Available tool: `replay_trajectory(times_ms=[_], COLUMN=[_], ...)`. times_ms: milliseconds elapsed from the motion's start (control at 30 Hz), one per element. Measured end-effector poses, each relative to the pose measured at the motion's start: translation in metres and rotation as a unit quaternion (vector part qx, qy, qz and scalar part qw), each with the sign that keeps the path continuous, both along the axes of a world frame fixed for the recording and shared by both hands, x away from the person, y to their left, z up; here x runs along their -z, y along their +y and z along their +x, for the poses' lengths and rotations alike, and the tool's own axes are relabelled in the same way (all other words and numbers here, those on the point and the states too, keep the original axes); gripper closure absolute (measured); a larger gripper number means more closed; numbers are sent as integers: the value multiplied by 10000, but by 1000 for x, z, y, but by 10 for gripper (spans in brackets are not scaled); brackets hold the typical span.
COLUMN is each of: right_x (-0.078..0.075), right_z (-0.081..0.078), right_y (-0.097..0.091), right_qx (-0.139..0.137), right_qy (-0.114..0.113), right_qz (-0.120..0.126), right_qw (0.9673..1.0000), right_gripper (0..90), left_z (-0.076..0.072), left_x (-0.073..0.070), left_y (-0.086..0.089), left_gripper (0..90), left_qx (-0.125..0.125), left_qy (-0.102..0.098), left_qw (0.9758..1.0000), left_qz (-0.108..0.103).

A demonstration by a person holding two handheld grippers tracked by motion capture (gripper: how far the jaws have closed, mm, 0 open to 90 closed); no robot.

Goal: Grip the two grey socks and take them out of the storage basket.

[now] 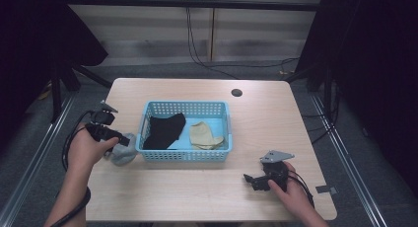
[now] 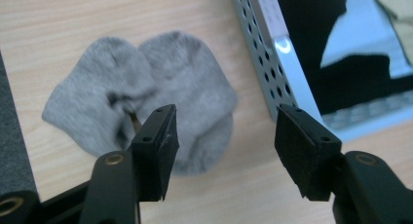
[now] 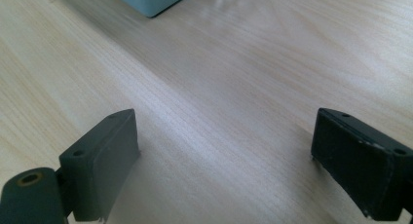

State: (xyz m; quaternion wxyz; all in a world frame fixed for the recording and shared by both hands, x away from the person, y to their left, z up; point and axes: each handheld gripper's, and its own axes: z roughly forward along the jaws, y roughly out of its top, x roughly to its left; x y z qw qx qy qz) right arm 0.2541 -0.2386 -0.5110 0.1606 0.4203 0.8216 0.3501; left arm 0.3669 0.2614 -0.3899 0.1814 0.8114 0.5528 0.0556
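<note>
— What is that by the left gripper (image 2: 224,136)?

— A grey sock (image 2: 141,102), soft and fuzzy, crumpled into a loose heap on the table. It bulges into two rounded lobes with a dark crease between them, where the cloth folds in on itself.

— Is it between the jaws?

— No. It lies flat just ahead of them and off to one side. In the left gripper view the near edge of the heap passes behind one jaw, while the other jaw has bare wood in front of it. Nothing presses on the cloth.

— And from above?

— In the high view the sock (image 1: 123,149) sits right at the gripper's tip, a small pale-grey lump, bunched, not spread out.
</note>
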Motion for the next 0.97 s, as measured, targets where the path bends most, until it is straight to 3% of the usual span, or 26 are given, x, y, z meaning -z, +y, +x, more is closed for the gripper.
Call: replay_trajectory(times_ms=[100,133,233,500,567,733,967], right_x=[0,0,0,0,0,0,0], right_z=[1,1,1,1,1,1,1], right_y=[0,0,0,0,0,0,0], right_qx=[-25,-25,-21,-28,-17,-19,-31], right_qy=[-36,-36,-29,-39,-31,-31,-42], right_qz=[-9,-9,-4,-10,-7,-5,-12], right_qw=[10000,10000,10000,10000,10000,10000,10000], right_gripper=[93,93,94,94,93,93,94], left_z=[-20,-20,-40,-66,-71,-79,-82], left_x=[8,8,23,56,68,79,82], left_y=[-2,-2,-6,-13,-18,-25,-23], left_gripper=[393,392,376,365,351,324,291], left_qx=[89,89,233,345,417,498,536], left_qy=[-176,-176,-251,-388,-490,-784,-717], left_qw=[9998,9998,9993,9984,9977,9954,9955], left_qz=[2,2,-146,-223,-192,-225,-298])
